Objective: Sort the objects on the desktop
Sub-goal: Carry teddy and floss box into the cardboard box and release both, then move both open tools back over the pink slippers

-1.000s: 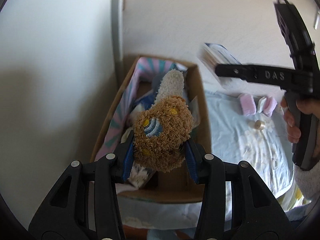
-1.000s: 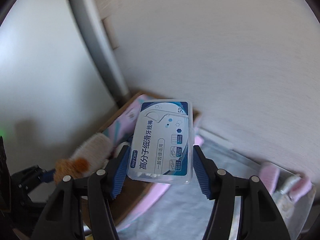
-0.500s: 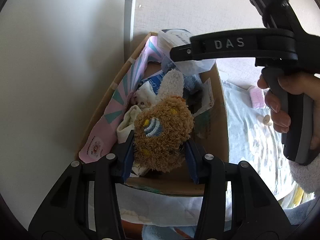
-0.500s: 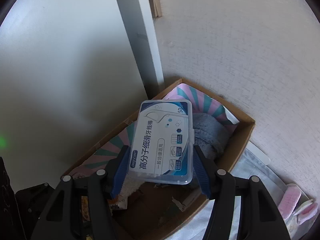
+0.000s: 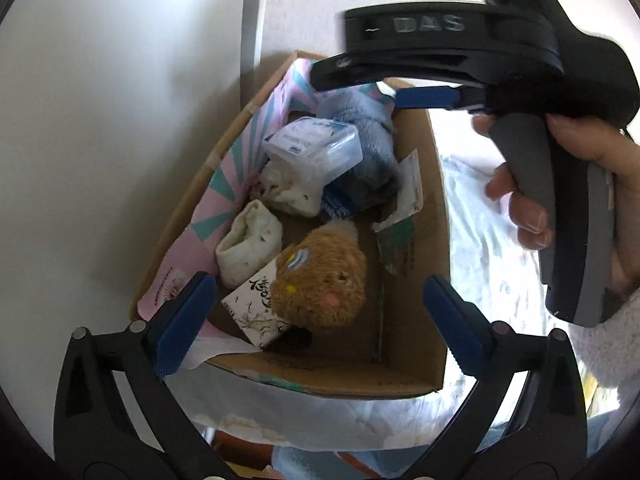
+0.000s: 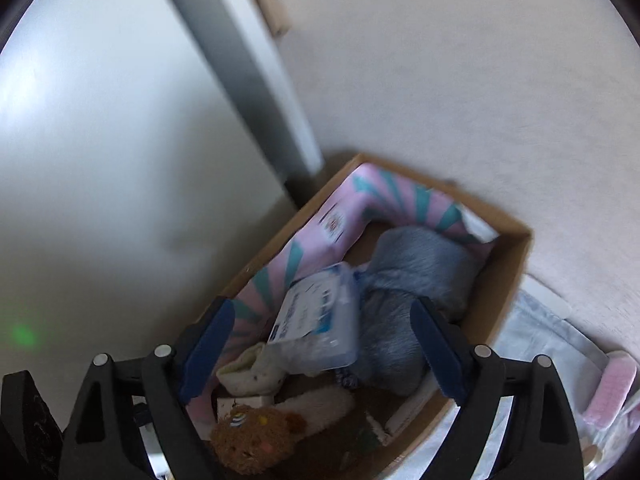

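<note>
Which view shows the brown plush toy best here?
The left wrist view: the plush toy lies whole and fairly sharp in the box, between the open left gripper fingers. The right wrist view catches it only at the bottom edge, blurred.

Both grippers empty over a filled cardboard box

The left gripper (image 5: 320, 316) hangs with its blue pads spread wide, nothing between them, directly above the near end of the cardboard box (image 5: 404, 372). Just ahead of its fingertips lies the brown plush toy (image 5: 324, 284), touching a white printed card (image 5: 256, 312) and beside a rolled white sock (image 5: 248, 246). Farther ahead, a clear plastic floss box (image 5: 312, 150) leans on a grey plush (image 5: 370, 168). Ahead and to the right, the right gripper (image 5: 452, 60), held by a hand (image 5: 560, 184), hovers over the box's far end, its blue pad bare.
</note>
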Demonstrator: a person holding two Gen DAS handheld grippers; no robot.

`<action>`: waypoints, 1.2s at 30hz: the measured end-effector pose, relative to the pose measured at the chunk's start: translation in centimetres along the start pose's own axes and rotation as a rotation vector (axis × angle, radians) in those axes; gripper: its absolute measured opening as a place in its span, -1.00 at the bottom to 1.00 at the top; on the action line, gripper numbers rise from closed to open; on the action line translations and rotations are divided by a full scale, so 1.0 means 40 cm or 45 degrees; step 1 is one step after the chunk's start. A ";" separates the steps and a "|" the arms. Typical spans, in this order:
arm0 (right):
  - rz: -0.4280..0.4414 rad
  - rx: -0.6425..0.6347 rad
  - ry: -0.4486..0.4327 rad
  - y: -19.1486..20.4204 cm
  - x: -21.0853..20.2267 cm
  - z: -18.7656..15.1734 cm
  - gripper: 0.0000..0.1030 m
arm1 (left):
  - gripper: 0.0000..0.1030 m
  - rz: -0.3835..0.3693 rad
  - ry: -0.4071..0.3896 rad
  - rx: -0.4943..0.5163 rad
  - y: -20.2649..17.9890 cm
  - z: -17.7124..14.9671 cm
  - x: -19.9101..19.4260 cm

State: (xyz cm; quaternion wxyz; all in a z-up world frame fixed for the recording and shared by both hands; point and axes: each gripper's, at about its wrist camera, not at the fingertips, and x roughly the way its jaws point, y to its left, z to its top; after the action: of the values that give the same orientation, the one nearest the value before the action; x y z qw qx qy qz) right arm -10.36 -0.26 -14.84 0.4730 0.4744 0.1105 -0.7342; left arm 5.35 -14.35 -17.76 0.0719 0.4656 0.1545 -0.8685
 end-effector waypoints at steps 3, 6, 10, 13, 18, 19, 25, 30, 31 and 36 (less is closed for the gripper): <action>-0.038 0.032 -0.036 -0.025 -0.040 -0.010 0.70 | 1.00 -0.002 0.013 -0.010 0.007 0.005 -0.001; -0.070 0.050 -0.044 -0.044 -0.076 -0.024 0.70 | 1.00 0.013 0.010 -0.001 0.007 0.010 -0.006; -0.098 0.074 -0.062 -0.055 -0.112 -0.037 0.70 | 1.00 0.004 -0.001 0.008 0.009 0.023 -0.039; -0.112 0.084 -0.080 -0.057 -0.133 -0.043 0.70 | 1.00 -0.004 -0.013 0.029 0.000 0.037 -0.062; -0.128 0.085 -0.108 -0.050 -0.193 -0.042 0.70 | 1.00 -0.017 -0.035 0.079 -0.027 0.070 -0.089; -0.133 0.082 -0.113 -0.061 -0.187 -0.039 0.70 | 1.00 -0.026 -0.041 0.089 -0.033 0.079 -0.094; -0.206 0.061 -0.160 -0.087 -0.257 -0.041 0.70 | 1.00 -0.046 -0.094 0.192 -0.104 0.145 -0.122; -0.291 0.127 -0.242 -0.154 -0.359 -0.072 0.70 | 1.00 -0.082 -0.162 0.257 -0.175 0.200 -0.142; -0.314 0.156 -0.266 -0.175 -0.379 -0.081 0.70 | 1.00 -0.084 -0.168 0.274 -0.191 0.210 -0.143; -0.422 0.294 -0.355 -0.270 -0.487 -0.146 0.70 | 1.00 -0.189 -0.176 0.356 -0.288 0.250 -0.127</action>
State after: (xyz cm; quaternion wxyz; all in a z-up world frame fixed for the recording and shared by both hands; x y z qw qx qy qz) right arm -13.54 20.51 -5.40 0.2994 0.3949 0.0357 -0.8678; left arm -2.79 -6.96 -6.05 -0.0474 0.3975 0.0609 -0.9144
